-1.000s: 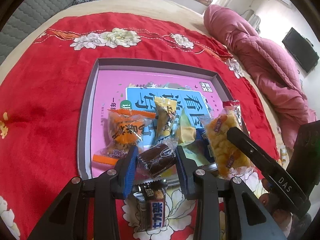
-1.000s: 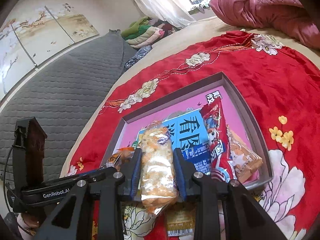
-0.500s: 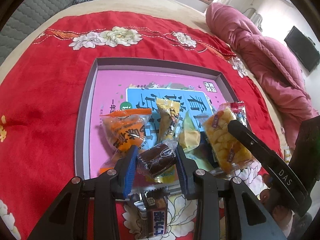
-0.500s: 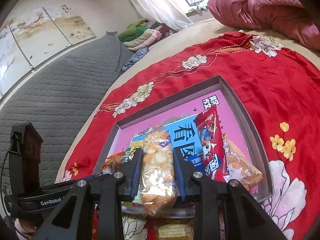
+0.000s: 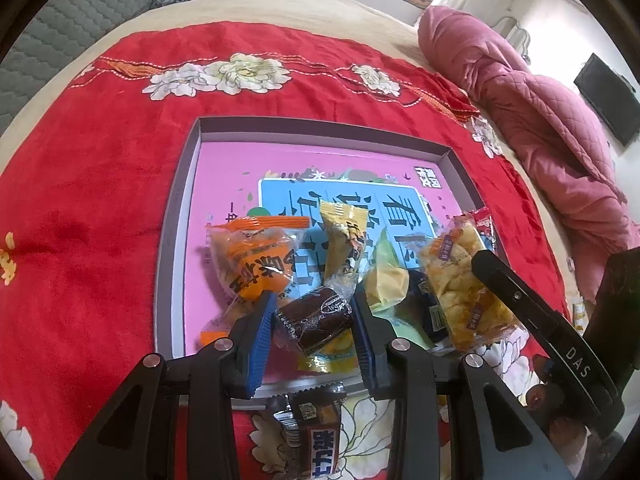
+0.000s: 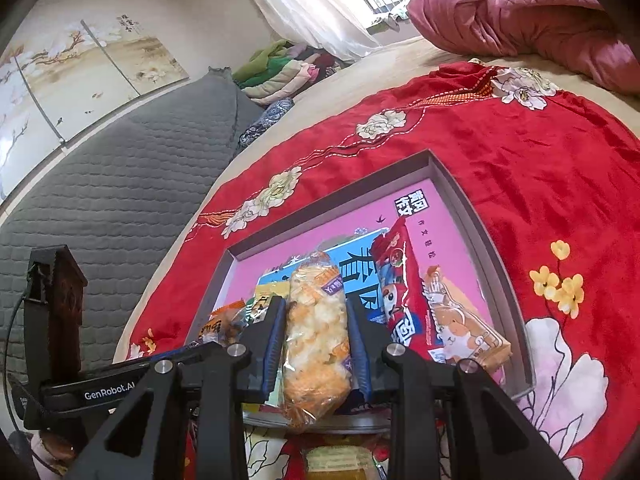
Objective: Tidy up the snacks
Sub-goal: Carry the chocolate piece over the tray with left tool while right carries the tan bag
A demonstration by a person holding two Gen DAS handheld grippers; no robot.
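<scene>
A shallow grey-rimmed box [image 5: 176, 216] with a pink printed bottom lies on the red blanket; it also shows in the right wrist view [image 6: 492, 256]. My left gripper [image 5: 314, 322] is shut on a dark brown wrapped cake [image 5: 320, 322], held over the box's near edge. My right gripper [image 6: 316, 332] is shut on a clear bag of yellow puffed snacks [image 6: 316, 332], also over the near edge; the bag shows in the left wrist view [image 5: 460, 280]. In the box lie an orange packet [image 5: 256, 260], a yellow packet [image 5: 342, 236] and a red bag [image 6: 404, 292].
A chocolate bar [image 5: 316, 436] lies on the blanket just below the box's near rim. Another yellow packet [image 6: 340, 460] lies under my right gripper. A rolled pink quilt [image 5: 540, 120] lies to the right. A grey padded headboard [image 6: 120, 184] stands on the left.
Both grippers moved forward with their snacks, from short of the box's near rim to over it. The orange packet in the box appears shifted slightly.
</scene>
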